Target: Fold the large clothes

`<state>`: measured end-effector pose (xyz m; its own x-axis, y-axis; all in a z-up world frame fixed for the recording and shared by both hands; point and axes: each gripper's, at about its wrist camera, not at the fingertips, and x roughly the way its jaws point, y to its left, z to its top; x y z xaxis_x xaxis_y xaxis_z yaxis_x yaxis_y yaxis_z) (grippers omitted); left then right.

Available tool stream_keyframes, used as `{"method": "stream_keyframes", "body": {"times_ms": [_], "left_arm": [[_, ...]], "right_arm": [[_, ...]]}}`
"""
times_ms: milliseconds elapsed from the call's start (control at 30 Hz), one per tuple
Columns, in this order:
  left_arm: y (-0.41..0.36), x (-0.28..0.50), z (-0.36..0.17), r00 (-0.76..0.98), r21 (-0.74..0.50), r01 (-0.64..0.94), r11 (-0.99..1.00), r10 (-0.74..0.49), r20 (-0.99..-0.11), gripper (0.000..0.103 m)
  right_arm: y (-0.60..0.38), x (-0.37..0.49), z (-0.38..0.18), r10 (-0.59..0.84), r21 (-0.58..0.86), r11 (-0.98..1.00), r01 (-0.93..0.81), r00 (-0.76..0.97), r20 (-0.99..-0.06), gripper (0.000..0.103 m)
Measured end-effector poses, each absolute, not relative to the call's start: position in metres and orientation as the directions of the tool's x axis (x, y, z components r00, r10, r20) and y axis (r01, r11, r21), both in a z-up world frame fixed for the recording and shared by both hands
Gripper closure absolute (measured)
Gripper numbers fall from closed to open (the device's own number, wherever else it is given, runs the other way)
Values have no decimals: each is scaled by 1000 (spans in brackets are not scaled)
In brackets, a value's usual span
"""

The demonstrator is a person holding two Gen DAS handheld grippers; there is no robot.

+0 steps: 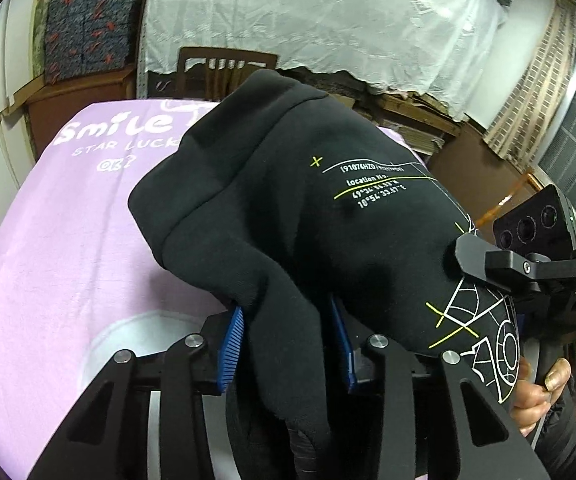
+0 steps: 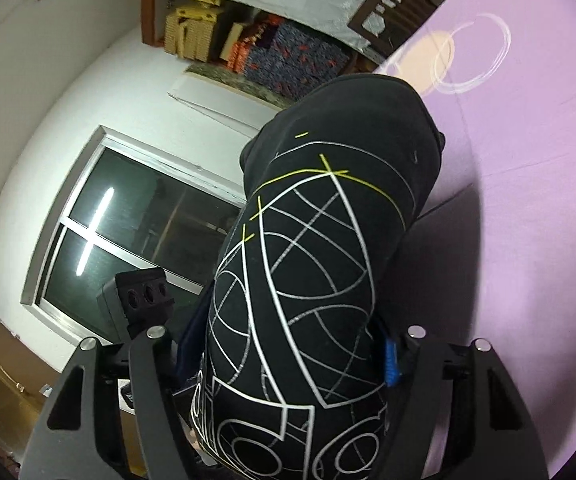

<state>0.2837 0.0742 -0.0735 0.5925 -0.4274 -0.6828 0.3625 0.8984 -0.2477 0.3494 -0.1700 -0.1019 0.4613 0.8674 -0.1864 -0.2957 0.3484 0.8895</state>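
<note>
A black sweatshirt (image 1: 288,200) with white and yellow line print is bunched up and held above a lilac bed sheet (image 1: 60,240). My left gripper (image 1: 288,336) is shut on a thick fold of it between its blue pads (image 1: 234,344). My right gripper (image 2: 288,356) is shut on the printed part of the same sweatshirt (image 2: 307,260), which fills the gap between its fingers. The right gripper also shows in the left wrist view (image 1: 527,268) at the garment's right edge. The lower part of the garment is hidden.
The lilac sheet (image 2: 527,200) has white "Smile" lettering and a ring print. A wooden chair back (image 1: 224,68) stands beyond the bed. Stacked patterned boxes (image 1: 88,32) and white draped cloth (image 1: 327,12) are behind. A dark window (image 2: 136,232) is at the side.
</note>
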Motion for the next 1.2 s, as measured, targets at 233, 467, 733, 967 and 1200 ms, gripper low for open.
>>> {"method": "stream_keyframes", "body": {"times_ms": [233,467,733,967,1200], "left_arm": [[37,239,-54,614,-217,408,887,-442,-654,66],[-8,186,-36,631,-145,474,869,-450,-632,66],[-55,143,-41,602,-116,556,823,-495,-626,67],[-99,125,-61,552,-113,615,780,-529,-645,67],[-134,124,-87,497,-131,642,755,-541,-679,67]], "right_arm": [[-210,289,-89,858,893,313,-323,499,-120,37],[-244,223,-83,837,897,274,-346,546,-45,37],[-289,146,-96,785,904,262,-337,620,4,37],[-332,92,-118,728,917,271,-294,686,5,37],[-361,71,-144,700,935,262,-238,714,-14,37]]}}
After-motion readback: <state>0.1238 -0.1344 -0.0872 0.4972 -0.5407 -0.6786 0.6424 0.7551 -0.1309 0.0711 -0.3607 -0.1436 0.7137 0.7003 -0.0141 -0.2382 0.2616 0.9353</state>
